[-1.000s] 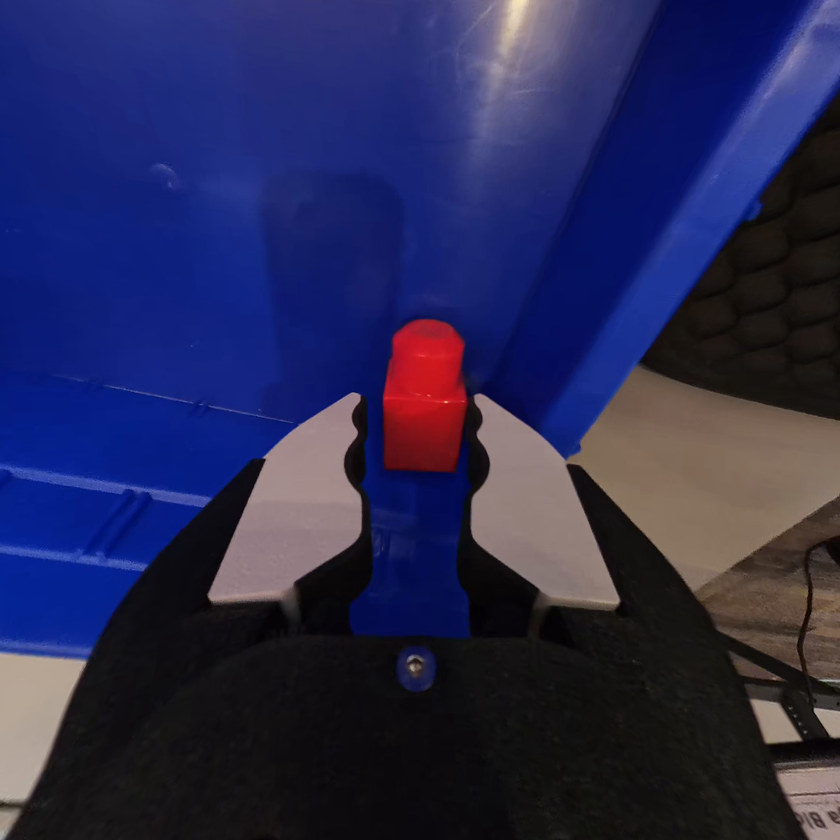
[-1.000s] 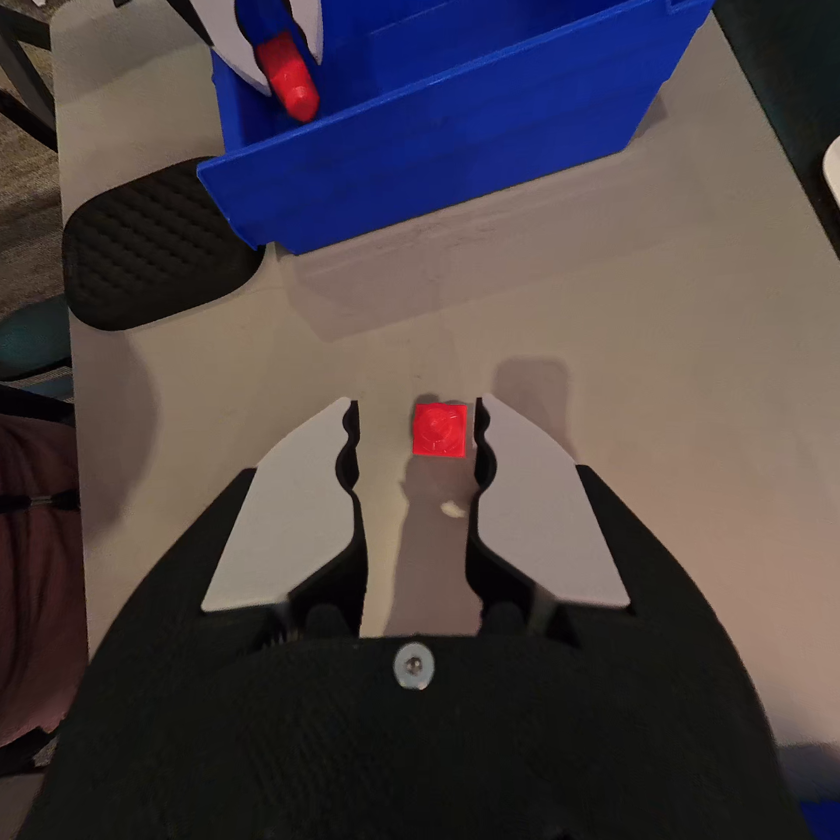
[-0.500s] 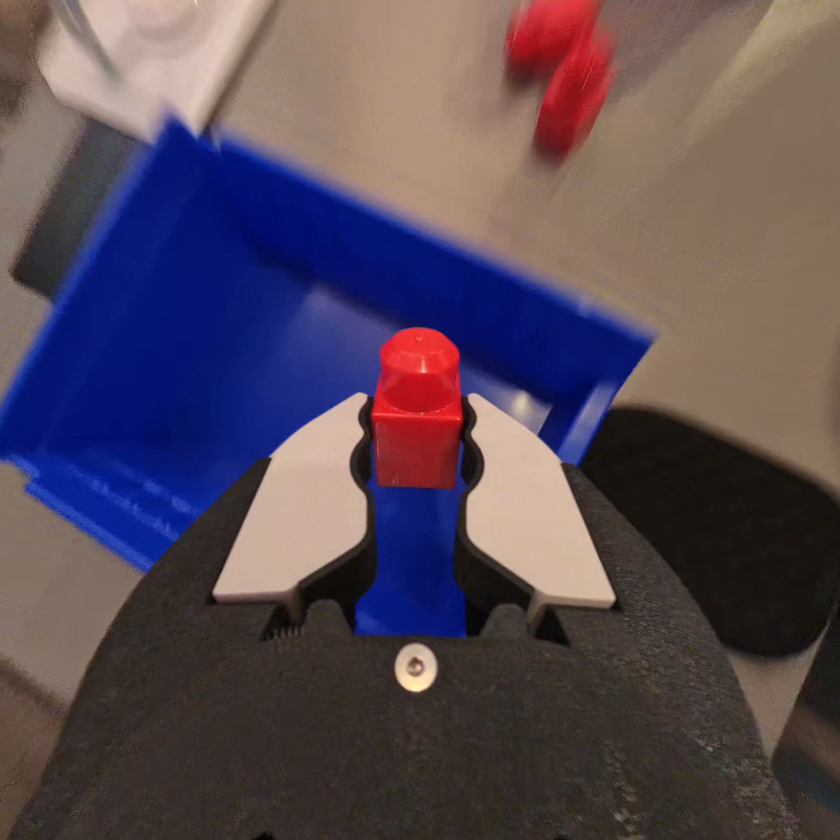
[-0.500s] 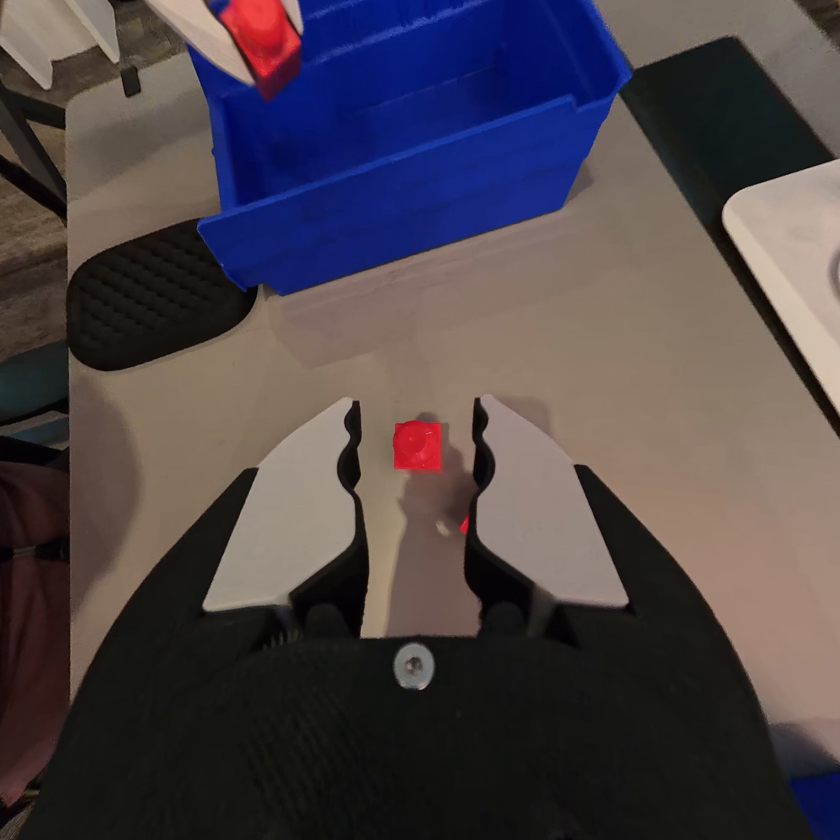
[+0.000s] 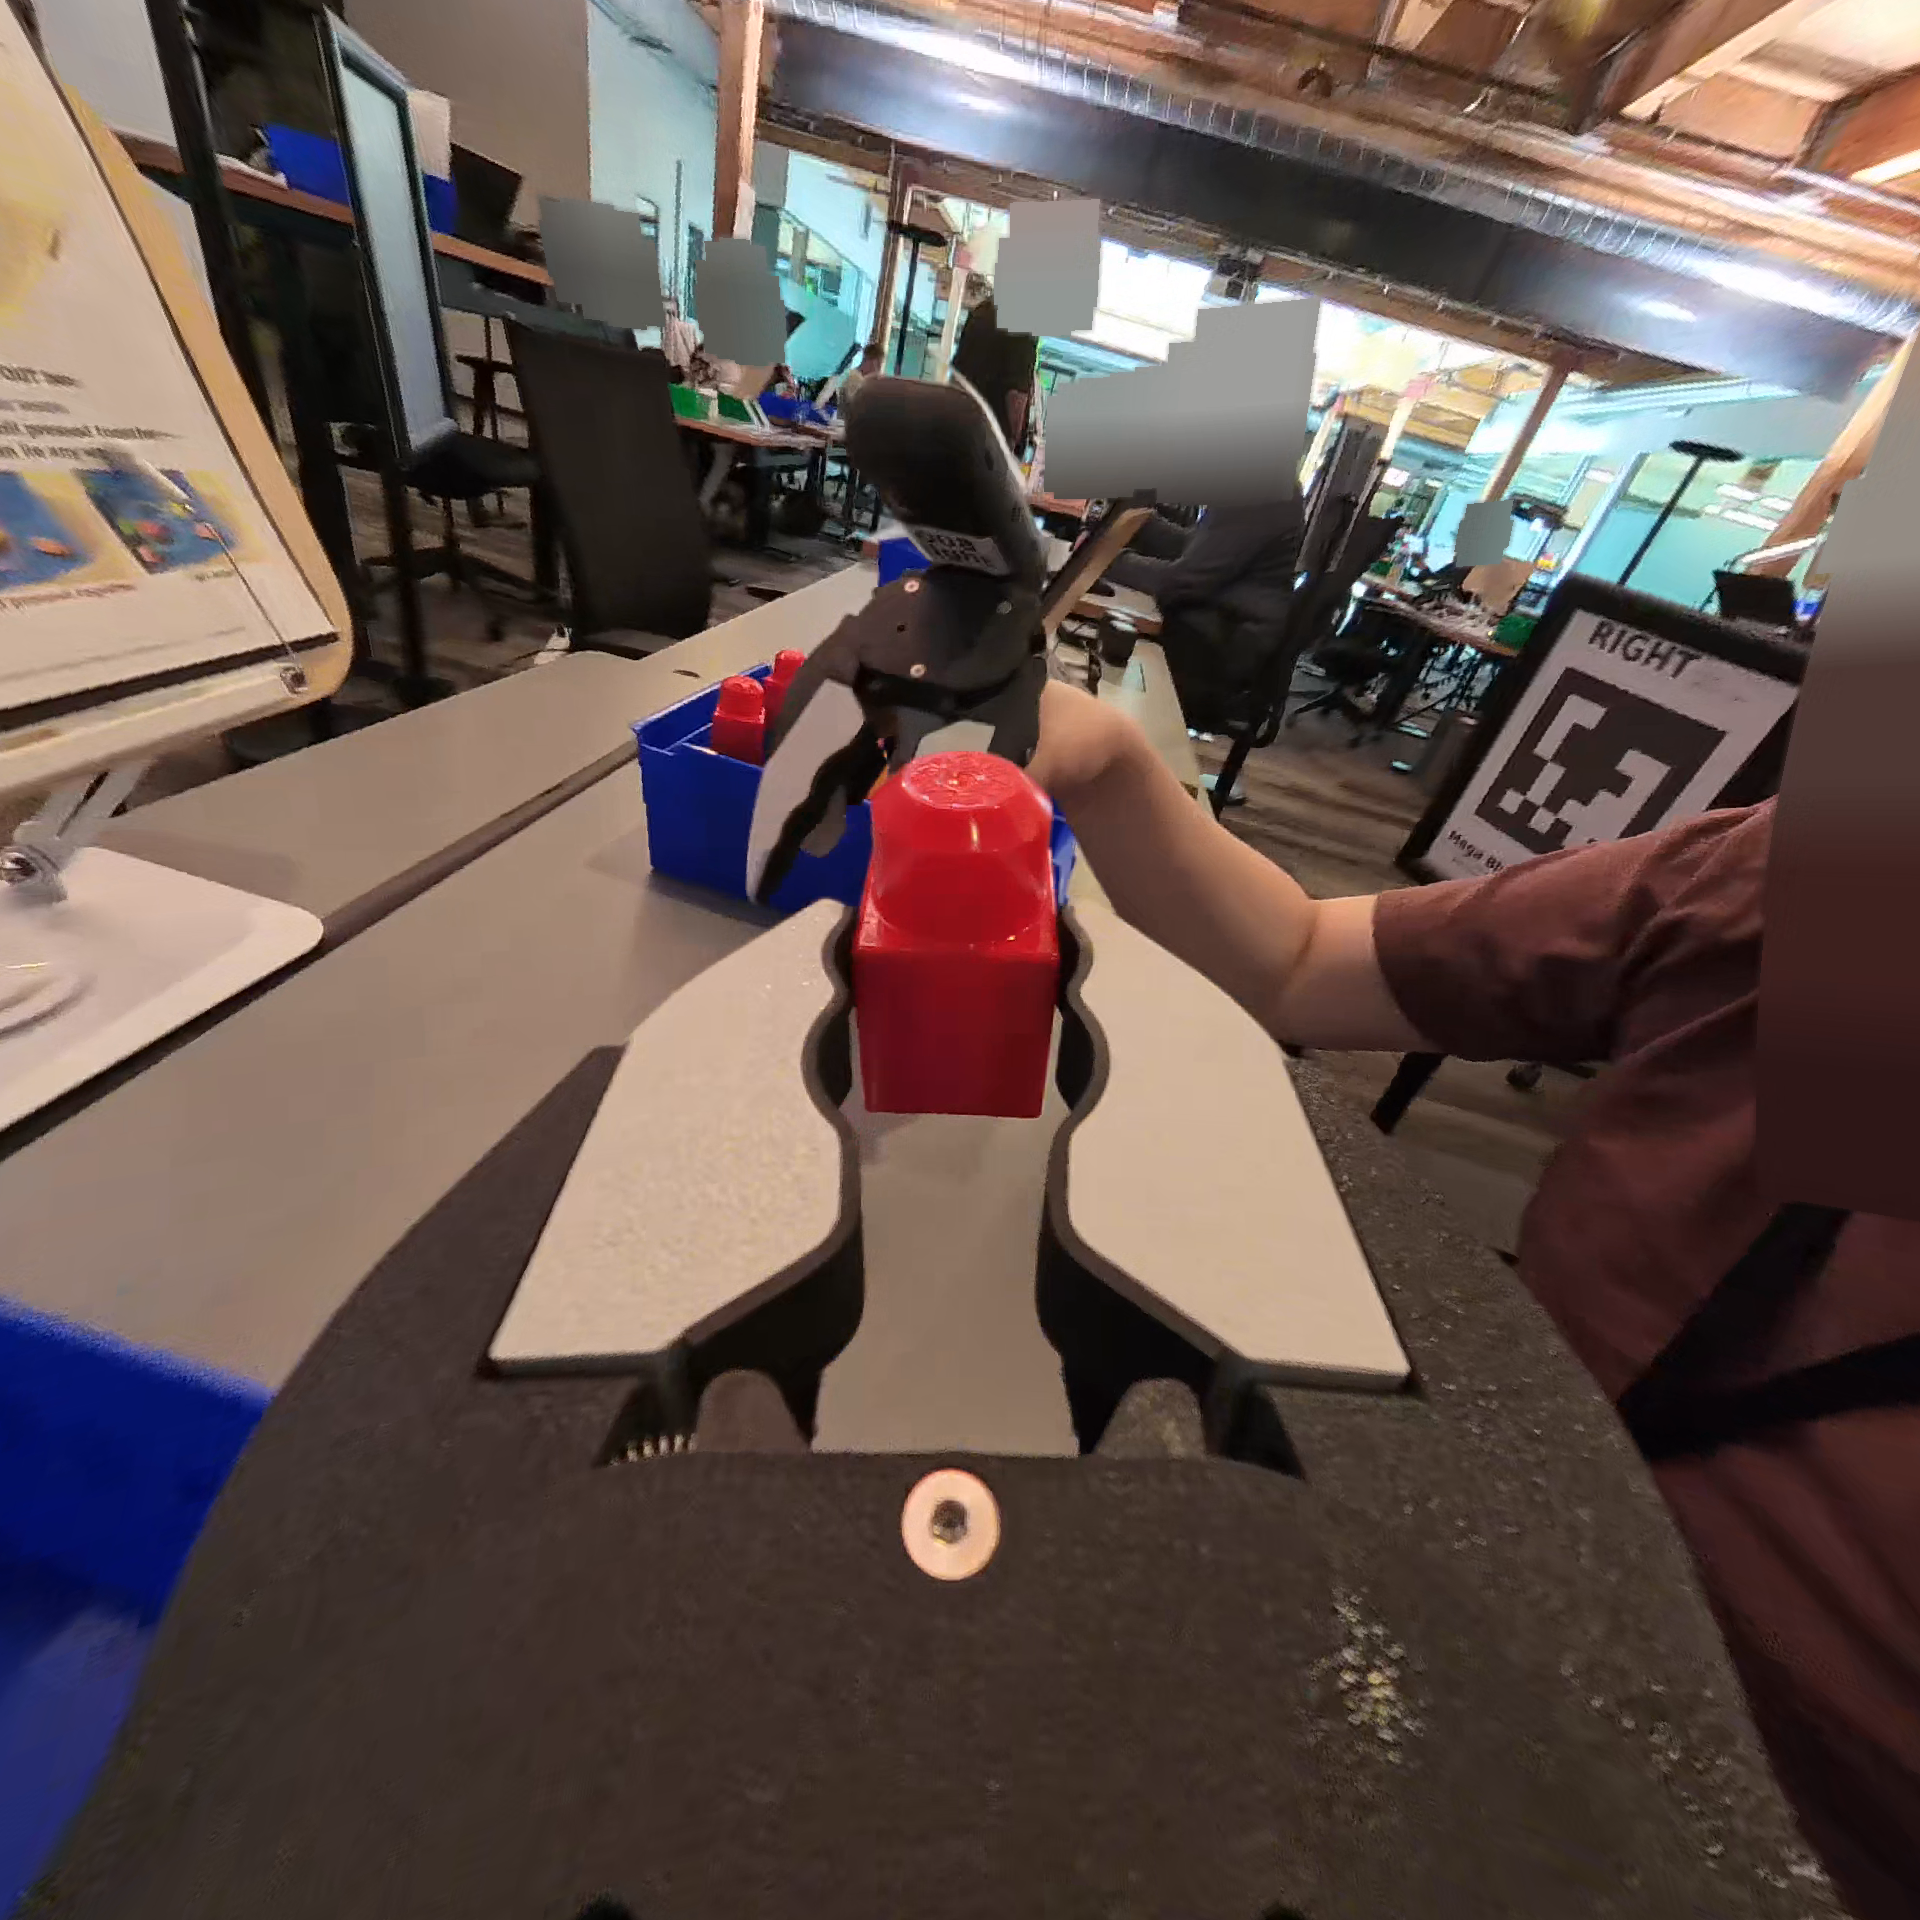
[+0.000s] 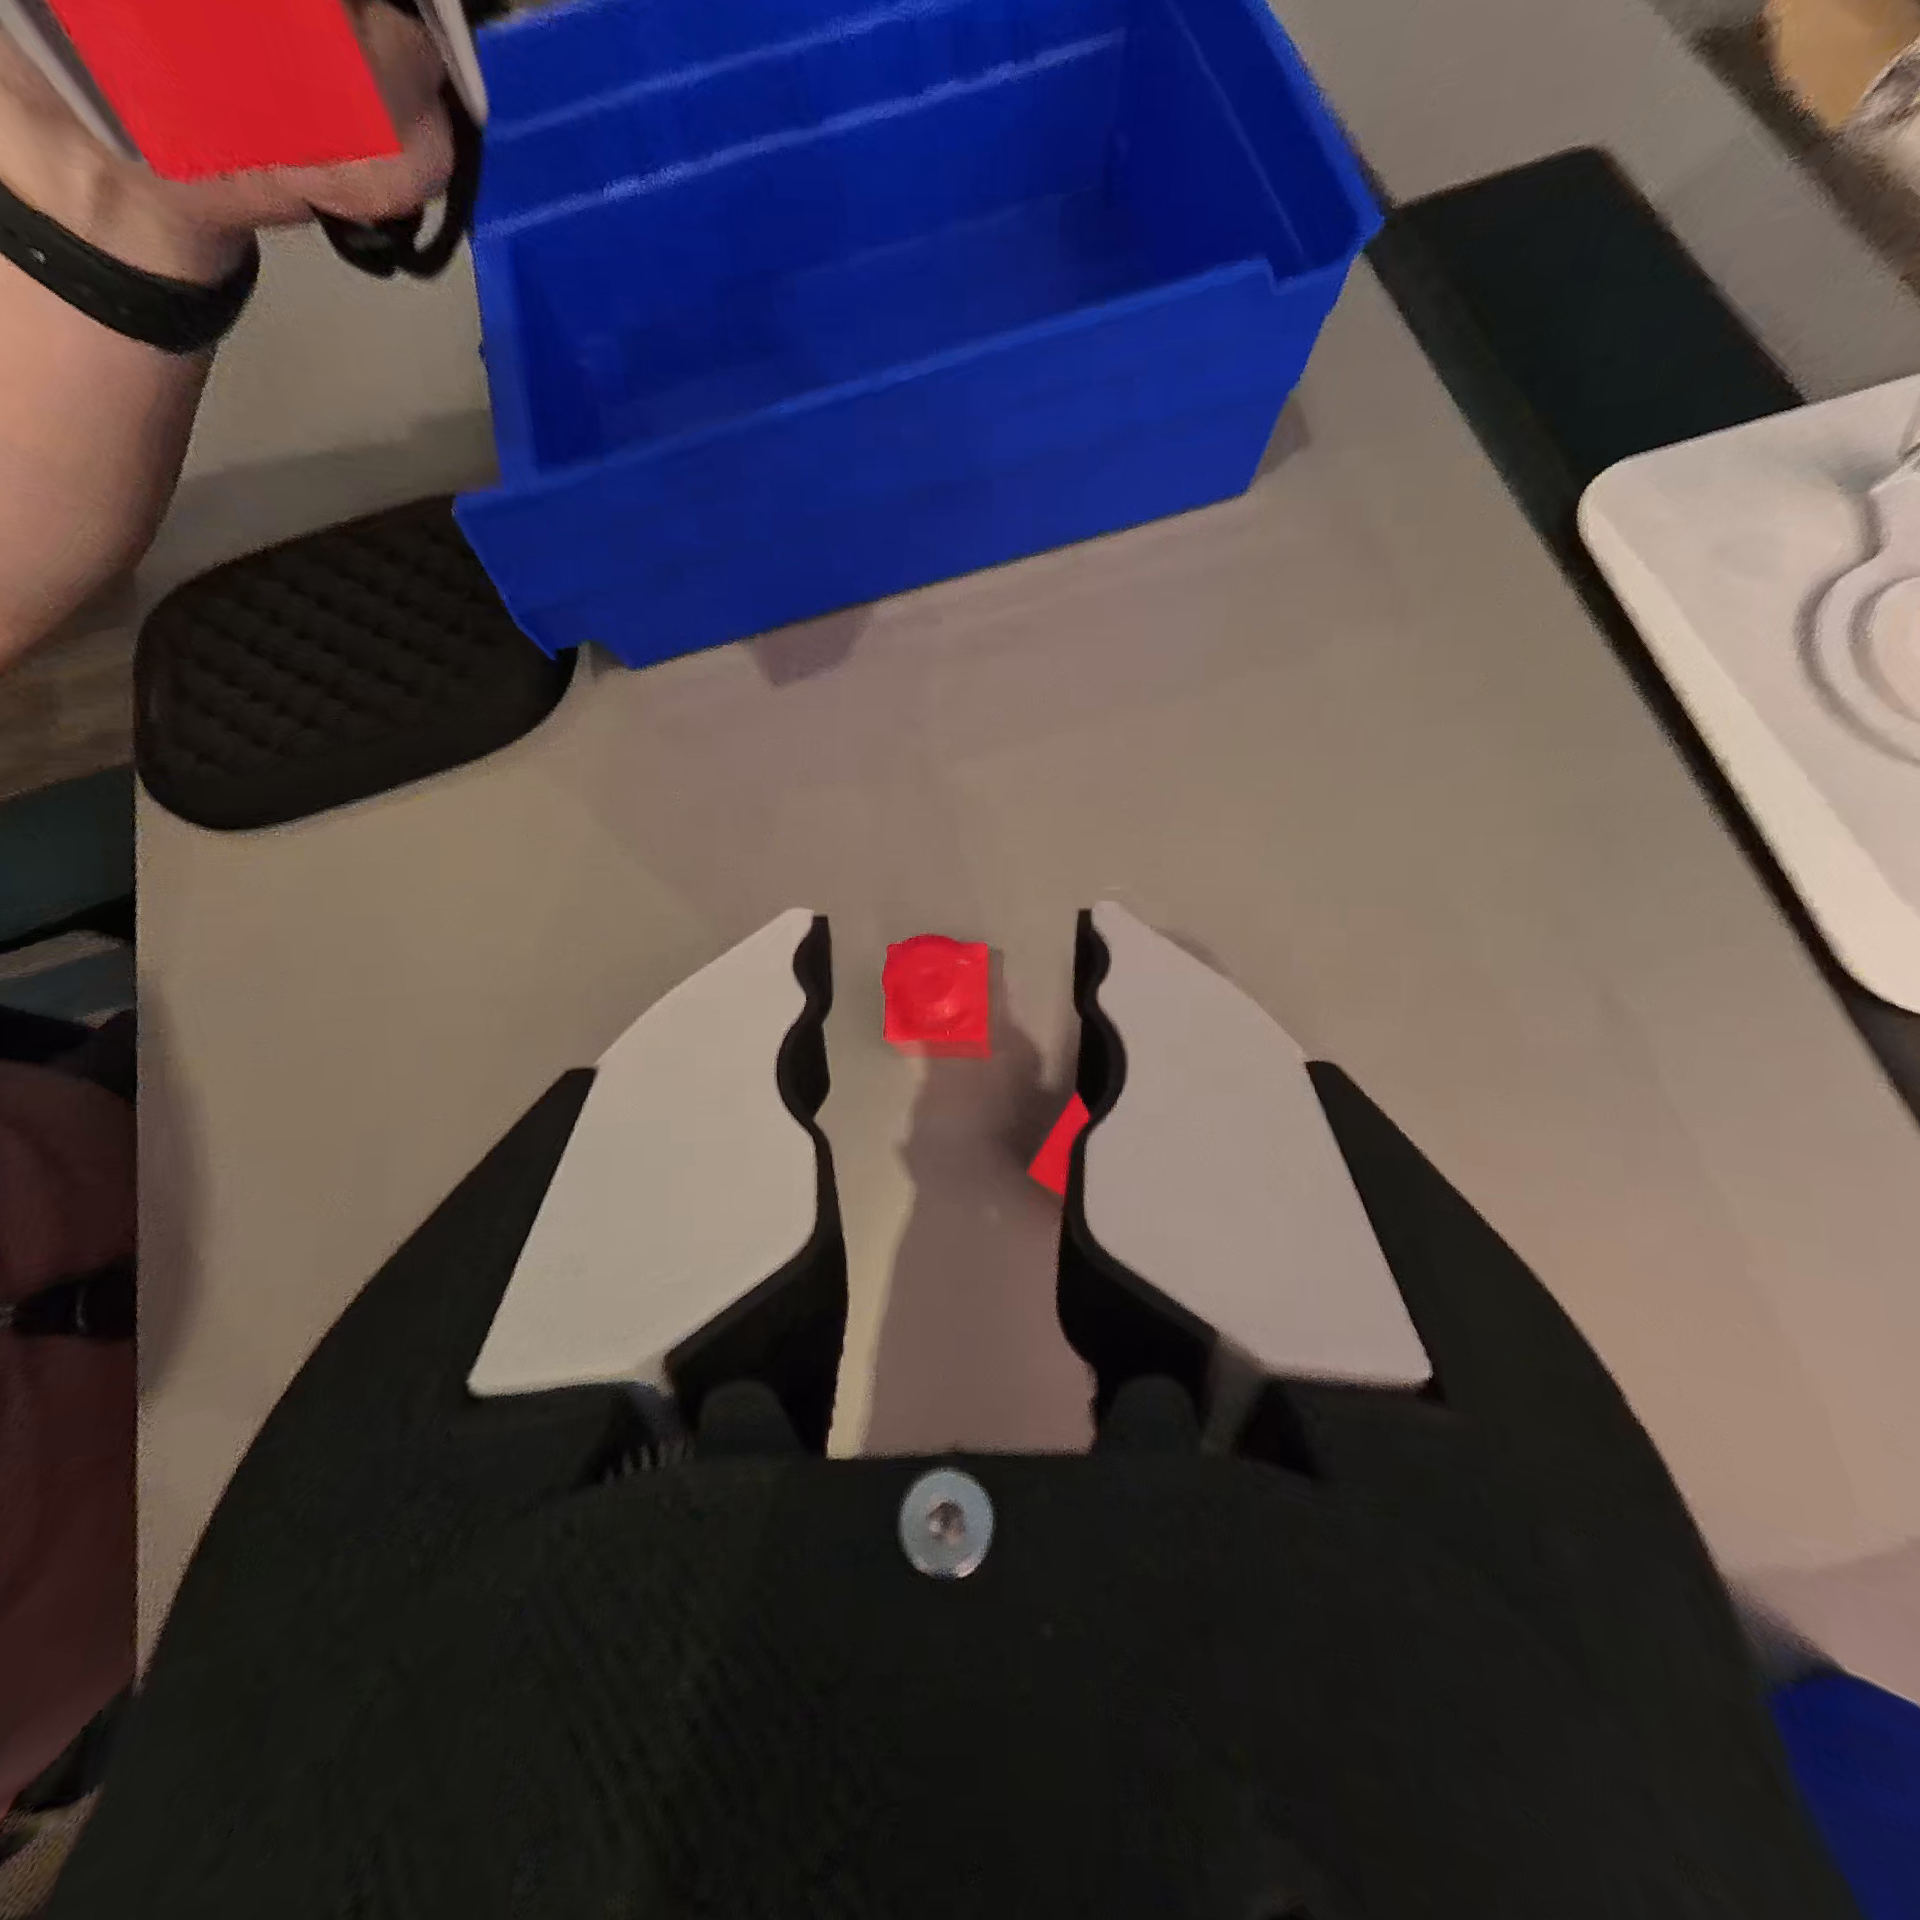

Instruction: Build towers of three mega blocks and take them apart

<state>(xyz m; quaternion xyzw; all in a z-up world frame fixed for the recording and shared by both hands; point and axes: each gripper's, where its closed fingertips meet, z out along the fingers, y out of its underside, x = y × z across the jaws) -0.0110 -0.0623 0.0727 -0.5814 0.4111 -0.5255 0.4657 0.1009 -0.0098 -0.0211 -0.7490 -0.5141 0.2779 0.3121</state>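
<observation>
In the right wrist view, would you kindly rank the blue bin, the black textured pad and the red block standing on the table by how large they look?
1. Blue bin: largest.
2. Black textured pad: clearly smaller than the bin.
3. Red block on the table: smallest by far, seen between the open fingers of the right gripper, touching neither.

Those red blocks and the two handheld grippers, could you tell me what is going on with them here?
A person is working two handheld grippers over a grey table. The left gripper is clamped on a red block, held up in the air. The right gripper hangs open above a second red block standing on the table, in front of a blue bin. No tower is stacked yet.
</observation>
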